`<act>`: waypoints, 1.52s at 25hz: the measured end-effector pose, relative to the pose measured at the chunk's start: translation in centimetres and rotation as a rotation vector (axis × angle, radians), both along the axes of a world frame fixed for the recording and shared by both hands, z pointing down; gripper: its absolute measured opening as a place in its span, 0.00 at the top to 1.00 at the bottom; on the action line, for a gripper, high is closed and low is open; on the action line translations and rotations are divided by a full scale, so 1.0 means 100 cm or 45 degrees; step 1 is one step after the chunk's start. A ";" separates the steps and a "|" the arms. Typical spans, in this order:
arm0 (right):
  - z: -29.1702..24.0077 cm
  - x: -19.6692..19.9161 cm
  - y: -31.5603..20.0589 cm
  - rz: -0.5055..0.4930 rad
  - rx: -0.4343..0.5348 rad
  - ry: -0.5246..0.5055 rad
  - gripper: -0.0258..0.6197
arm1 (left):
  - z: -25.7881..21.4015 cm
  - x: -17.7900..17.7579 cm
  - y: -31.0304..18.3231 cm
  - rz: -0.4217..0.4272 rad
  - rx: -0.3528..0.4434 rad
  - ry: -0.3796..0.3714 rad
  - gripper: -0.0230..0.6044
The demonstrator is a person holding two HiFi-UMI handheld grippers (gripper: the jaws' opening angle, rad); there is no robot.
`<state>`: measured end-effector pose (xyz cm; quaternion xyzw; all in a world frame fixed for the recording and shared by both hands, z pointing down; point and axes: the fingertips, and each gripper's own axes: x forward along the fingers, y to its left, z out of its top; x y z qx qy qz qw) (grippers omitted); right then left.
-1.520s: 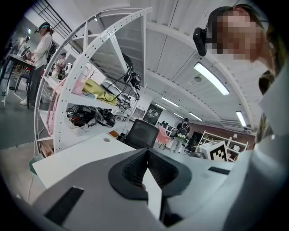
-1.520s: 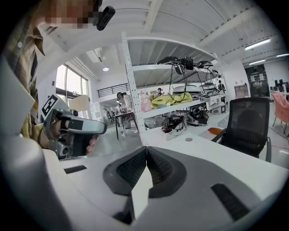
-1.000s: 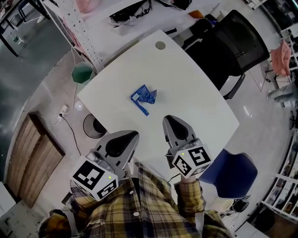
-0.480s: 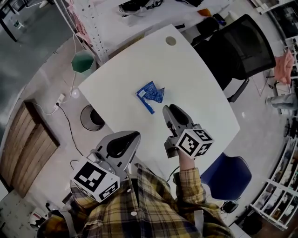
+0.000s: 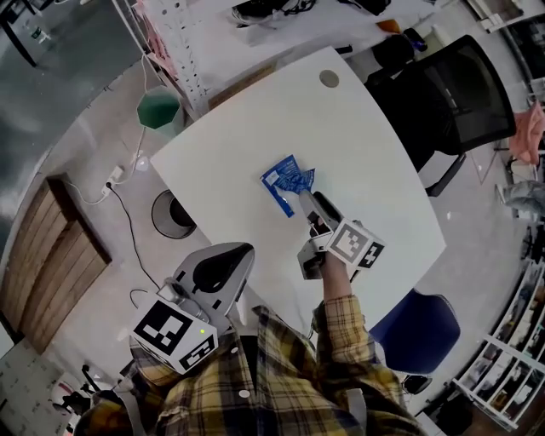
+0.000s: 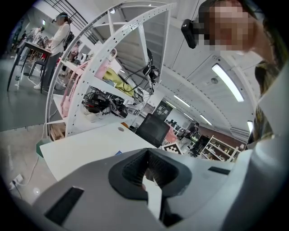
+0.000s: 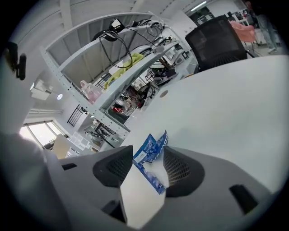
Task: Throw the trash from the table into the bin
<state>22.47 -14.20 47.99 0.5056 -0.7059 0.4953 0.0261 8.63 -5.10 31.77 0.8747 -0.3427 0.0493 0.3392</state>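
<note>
A crumpled blue wrapper (image 5: 288, 180) lies near the middle of the white table (image 5: 366, 145). My right gripper (image 5: 306, 203) reaches low over the table just behind it. Its jaws are opening wide. In the right gripper view the wrapper (image 7: 151, 148) lies between the two tips of the right gripper (image 7: 145, 155), and neither pad presses on it. My left gripper (image 5: 241, 251) hangs back by the table's near edge, shut and holding nothing. In its own view the left gripper (image 6: 146, 153) shows both jaws meeting at the tips. A round bin (image 5: 170, 215) stands on the floor left of the table.
A green container (image 5: 159, 109) sits on the floor beyond the round bin. A black office chair (image 5: 451, 85) stands at the table's far right, and a blue chair (image 5: 417, 328) at its near right. Wooden boards (image 5: 47, 255) lie at the left. A cluttered shelf rack (image 5: 255, 17) stands behind the table.
My right gripper moved forward and down to the wrapper, rolled, and its jaws went from shut to wide apart. The left gripper shifted only slightly.
</note>
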 end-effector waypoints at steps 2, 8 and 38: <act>0.009 -0.001 -0.005 0.026 -0.028 -0.035 0.67 | 0.002 -0.003 -0.002 -0.013 -0.004 0.005 0.95; 0.025 -0.006 -0.010 0.066 -0.100 -0.119 0.67 | 0.010 -0.008 0.000 -0.028 -0.042 0.013 0.95; -0.050 -0.041 0.055 -0.310 0.107 -0.052 0.96 | -0.009 0.003 0.051 -0.018 0.035 -0.073 0.95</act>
